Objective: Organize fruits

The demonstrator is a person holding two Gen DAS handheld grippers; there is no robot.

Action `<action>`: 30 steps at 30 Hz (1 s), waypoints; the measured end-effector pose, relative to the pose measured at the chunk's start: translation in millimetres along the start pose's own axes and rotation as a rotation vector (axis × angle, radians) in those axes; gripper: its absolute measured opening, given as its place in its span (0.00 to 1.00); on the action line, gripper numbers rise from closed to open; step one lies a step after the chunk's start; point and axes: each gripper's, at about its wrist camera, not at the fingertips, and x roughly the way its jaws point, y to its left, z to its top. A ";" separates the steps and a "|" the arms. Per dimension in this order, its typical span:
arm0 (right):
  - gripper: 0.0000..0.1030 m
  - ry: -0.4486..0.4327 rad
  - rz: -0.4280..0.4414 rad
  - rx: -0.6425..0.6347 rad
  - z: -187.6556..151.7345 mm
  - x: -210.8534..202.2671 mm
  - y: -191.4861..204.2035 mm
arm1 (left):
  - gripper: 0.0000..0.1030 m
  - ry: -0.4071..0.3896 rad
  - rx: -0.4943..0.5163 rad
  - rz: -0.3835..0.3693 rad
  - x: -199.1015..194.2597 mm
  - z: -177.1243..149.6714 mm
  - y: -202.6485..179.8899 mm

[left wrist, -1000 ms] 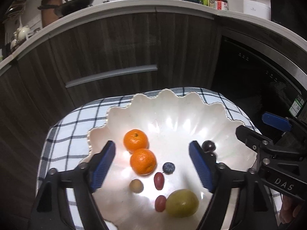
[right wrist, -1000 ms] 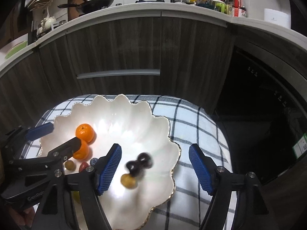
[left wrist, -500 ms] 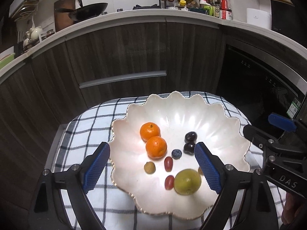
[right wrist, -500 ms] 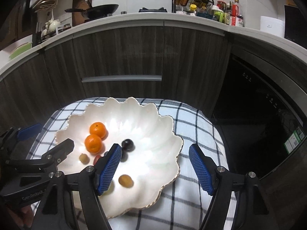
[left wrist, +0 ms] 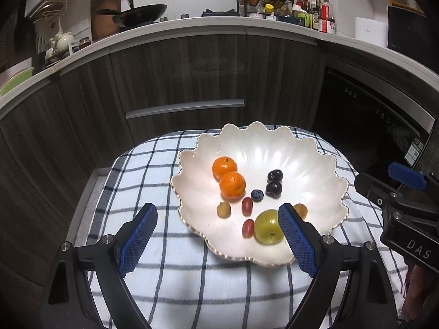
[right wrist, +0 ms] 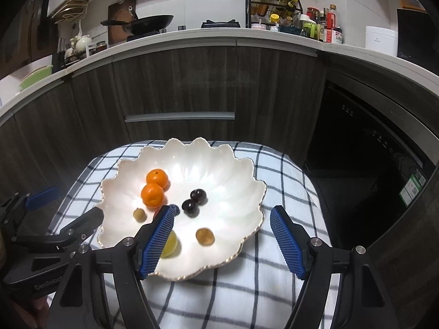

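A white scalloped bowl sits on a checked cloth. In it lie two oranges, two dark cherries, a blueberry, two red grapes, a green fruit and small brown fruits. My left gripper is open and empty above the bowl's near left rim. My right gripper is open and empty above the bowl's near right rim.
The checked cloth covers a small table. Dark wooden cabinets stand behind, a black appliance to the right. The worktop above holds a wok and bottles.
Both grippers have drawn back and up from the bowl, still open. The two dark cherries and a brown fruit, blurred in motion a second ago, now lie still in the bowl.
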 end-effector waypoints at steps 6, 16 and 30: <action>0.72 -0.007 -0.013 0.014 -13.6 -20.8 -1.0 | 0.88 -0.010 -0.010 0.004 -21.2 -15.1 -0.2; 0.72 -0.022 -0.028 0.026 -38.6 -54.3 -1.4 | 0.88 -0.028 -0.034 0.019 -55.7 -36.8 3.0; 0.72 -0.096 -0.060 0.034 -58.4 -100.5 3.3 | 0.88 -0.056 -0.064 0.050 -97.6 -61.3 14.5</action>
